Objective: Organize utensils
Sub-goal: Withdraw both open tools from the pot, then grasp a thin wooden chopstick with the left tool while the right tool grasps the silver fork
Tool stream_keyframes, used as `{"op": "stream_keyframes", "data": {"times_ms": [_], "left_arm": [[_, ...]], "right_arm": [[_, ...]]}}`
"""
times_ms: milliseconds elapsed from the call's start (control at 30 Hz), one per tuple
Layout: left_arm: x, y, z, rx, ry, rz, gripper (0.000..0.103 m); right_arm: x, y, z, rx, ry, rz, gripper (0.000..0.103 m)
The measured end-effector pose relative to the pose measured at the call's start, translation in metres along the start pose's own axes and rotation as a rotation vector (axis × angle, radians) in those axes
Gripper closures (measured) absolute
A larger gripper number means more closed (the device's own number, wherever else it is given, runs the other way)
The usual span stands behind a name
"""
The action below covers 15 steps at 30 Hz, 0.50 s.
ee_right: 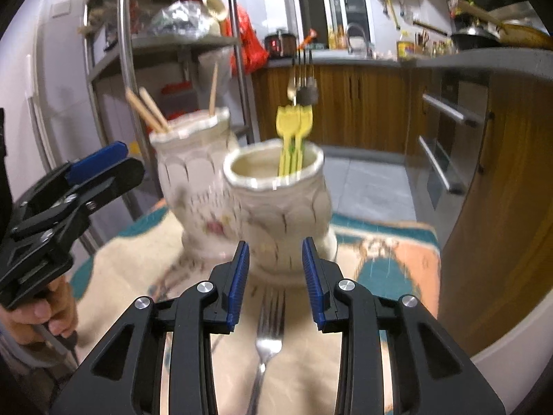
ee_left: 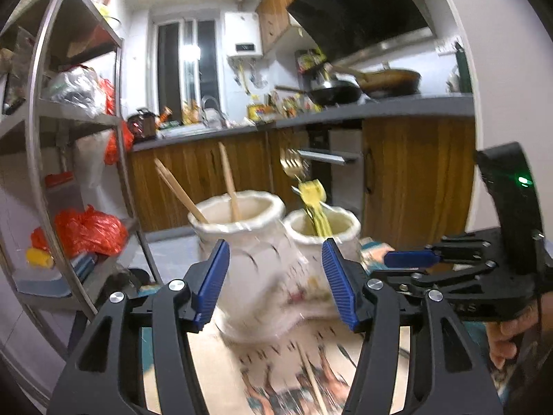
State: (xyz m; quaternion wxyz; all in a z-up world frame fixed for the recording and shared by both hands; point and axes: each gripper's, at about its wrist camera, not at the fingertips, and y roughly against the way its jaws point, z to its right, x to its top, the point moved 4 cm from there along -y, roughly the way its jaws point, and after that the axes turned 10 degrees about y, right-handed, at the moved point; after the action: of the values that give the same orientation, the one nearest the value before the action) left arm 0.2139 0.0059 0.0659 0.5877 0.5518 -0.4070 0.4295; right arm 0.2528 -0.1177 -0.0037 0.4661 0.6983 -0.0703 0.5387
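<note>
Two cream ceramic holders stand side by side on a patterned cloth [ee_right: 383,259]. The left holder [ee_left: 255,269] [ee_right: 186,176] has wooden chopsticks [ee_left: 179,190] [ee_right: 148,110] in it. The right holder [ee_left: 347,226] [ee_right: 276,207] carries yellow forks [ee_left: 312,193] [ee_right: 290,128] and metal forks [ee_left: 292,164] [ee_right: 304,79]. My left gripper [ee_left: 274,263] is open just short of the holders, with nothing between its pads. My right gripper [ee_right: 275,245] is open above a silver fork [ee_right: 268,342] that lies on the cloth. One more chopstick [ee_left: 311,373] lies on the cloth under the left gripper.
A metal shelf rack [ee_left: 69,138] with red bags stands to the left. Wooden cabinets, an oven [ee_right: 446,145] and a counter with a wok [ee_left: 390,81] run behind and to the right. Each gripper shows in the other's view, a hand [ee_right: 45,314] on its handle.
</note>
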Motion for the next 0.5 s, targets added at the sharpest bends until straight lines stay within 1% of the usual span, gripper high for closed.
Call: {"op": "stream_keyframes", "data": {"times_ms": [67, 200, 433, 500], "left_arm": [[-0.01, -0.002, 0.007, -0.023, -0.021, -0.058, 0.047], [-0.028, -0.006, 0.012, -0.029, -0.037, -0.144, 0.047], [-0.063, -0.022, 0.005, -0.027, -0.022, -0.343, 0.047], [-0.07, -0.026, 0.003, -0.027, -0.016, -0.38, 0.047]], "right_arm": [[-0.006, -0.003, -0.002, 0.007, 0.002, -0.039, 0.07], [-0.018, -0.008, -0.007, 0.014, 0.016, -0.096, 0.07], [-0.046, -0.012, -0.013, 0.035, 0.021, -0.212, 0.07], [-0.051, -0.012, -0.016, 0.038, 0.018, -0.229, 0.07]]}}
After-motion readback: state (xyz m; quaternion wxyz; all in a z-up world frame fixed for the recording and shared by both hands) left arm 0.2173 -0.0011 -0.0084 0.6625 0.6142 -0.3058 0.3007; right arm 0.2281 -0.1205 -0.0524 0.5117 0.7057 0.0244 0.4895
